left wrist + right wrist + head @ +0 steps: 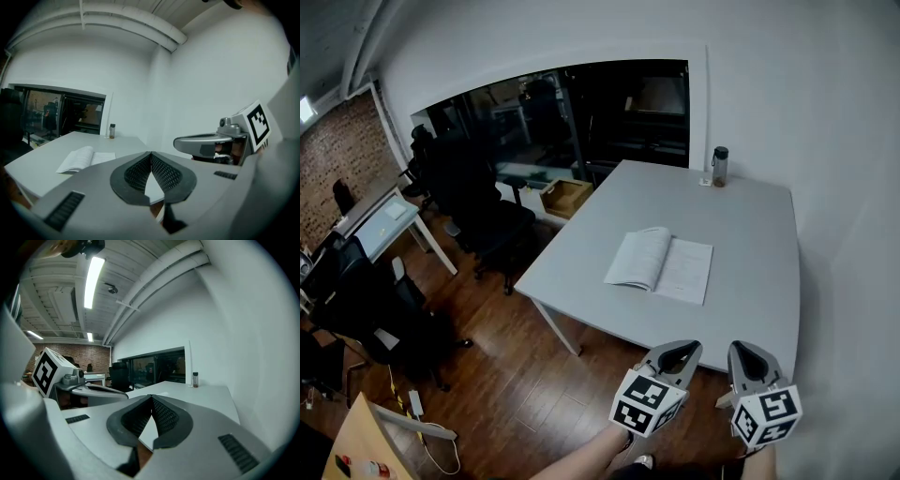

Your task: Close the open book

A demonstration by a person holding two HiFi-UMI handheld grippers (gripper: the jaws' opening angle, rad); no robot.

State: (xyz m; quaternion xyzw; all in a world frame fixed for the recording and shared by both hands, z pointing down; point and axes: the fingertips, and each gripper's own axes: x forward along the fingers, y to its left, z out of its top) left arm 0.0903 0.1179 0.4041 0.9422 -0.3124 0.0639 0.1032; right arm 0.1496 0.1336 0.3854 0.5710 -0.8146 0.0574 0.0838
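Observation:
An open book (660, 264) lies flat with white pages up in the middle of the pale grey table (750, 225); it shows too in the left gripper view as the book (83, 158). My left gripper (682, 351) and right gripper (742, 352) hang side by side at the table's near edge, well short of the book. Both are shut with nothing between the pads. In the left gripper view the jaw tips (151, 153) meet; likewise the right gripper (151, 396). The book is hidden in the right gripper view.
A small dark-capped bottle (719, 167) stands at the table's far edge by the wall. Black office chairs (483, 206) and a brown box (565, 197) sit left of the table. White wall runs along the right. A person's leg (591, 457) shows below.

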